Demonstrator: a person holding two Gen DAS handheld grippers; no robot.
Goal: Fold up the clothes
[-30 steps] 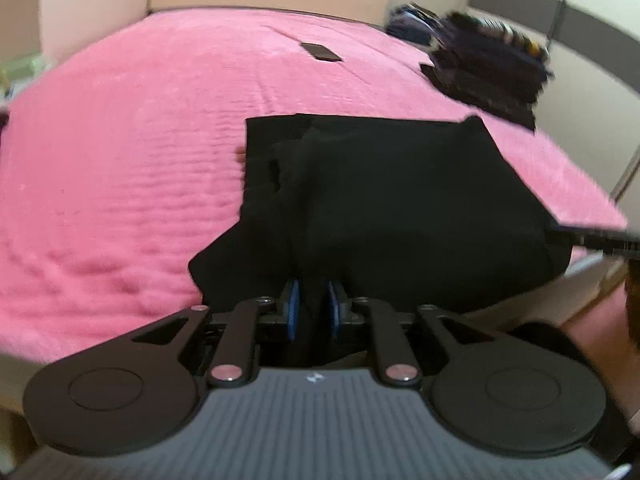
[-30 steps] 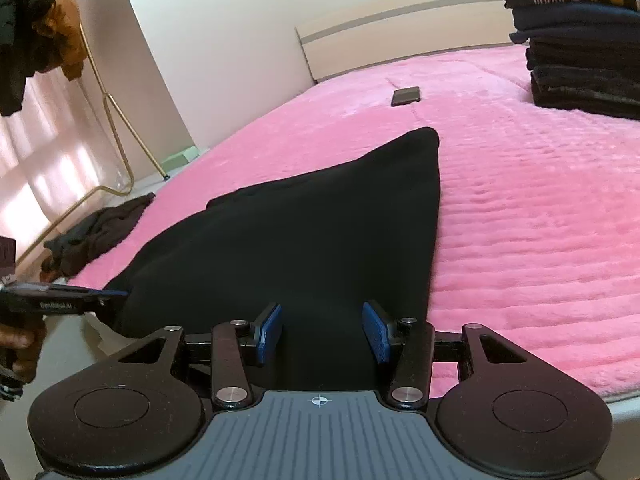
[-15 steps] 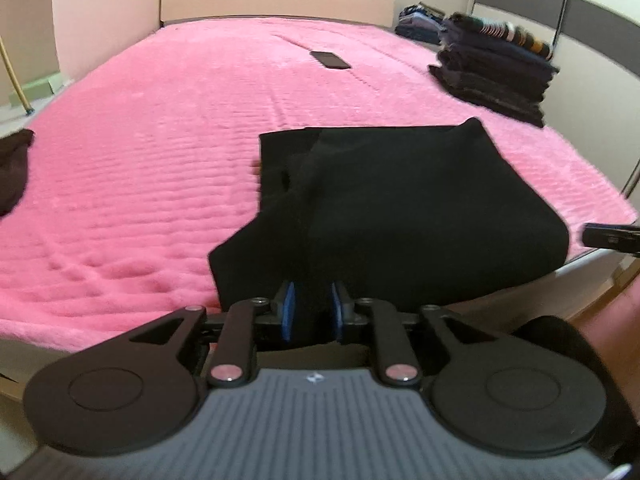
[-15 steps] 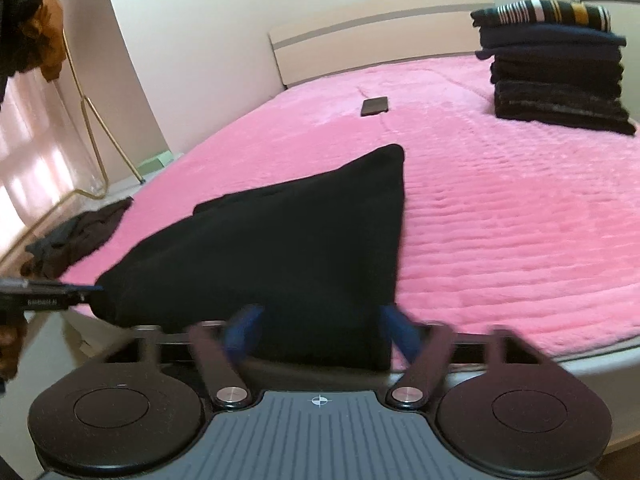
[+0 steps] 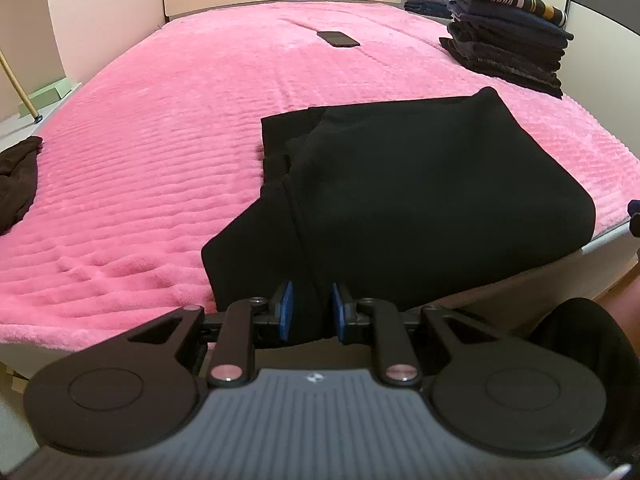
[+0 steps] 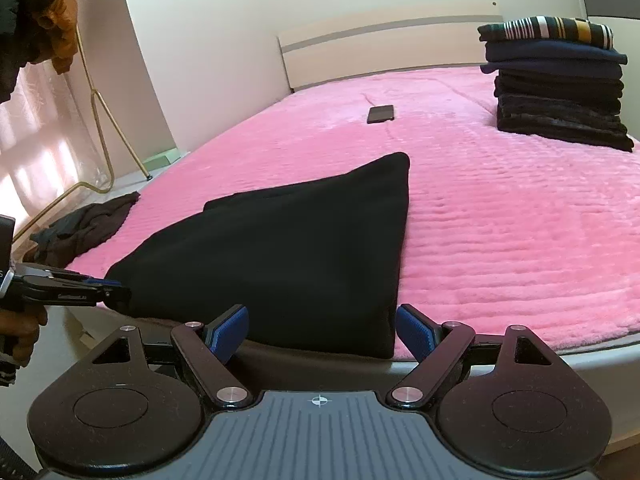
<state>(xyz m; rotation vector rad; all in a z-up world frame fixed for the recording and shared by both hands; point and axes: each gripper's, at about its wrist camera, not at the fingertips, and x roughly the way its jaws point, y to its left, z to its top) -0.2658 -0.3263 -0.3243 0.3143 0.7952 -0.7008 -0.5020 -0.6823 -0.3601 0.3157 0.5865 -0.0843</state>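
A black garment (image 5: 420, 200), partly folded, lies at the near edge of the pink bed (image 5: 180, 120). Its near hem runs down between the blue pads of my left gripper (image 5: 312, 314), which is shut on the cloth. The right wrist view shows the same garment (image 6: 288, 248) as a dark wedge, with the left gripper (image 6: 108, 294) pinching its left corner. My right gripper (image 6: 320, 330) stands wide open just before the garment's right corner, at the bed edge, and holds nothing.
A tall stack of folded clothes (image 6: 556, 92) sits at the bed's far right, and a dark phone (image 6: 381, 114) lies mid-bed. A brown garment (image 6: 88, 228) is heaped at the left edge. A gold rack leg (image 6: 108, 120) stands beside the bed.
My right gripper has opened wide and let go of the garment's corner. The left gripper keeps its hold, and the garment has settled flatter on the bed.
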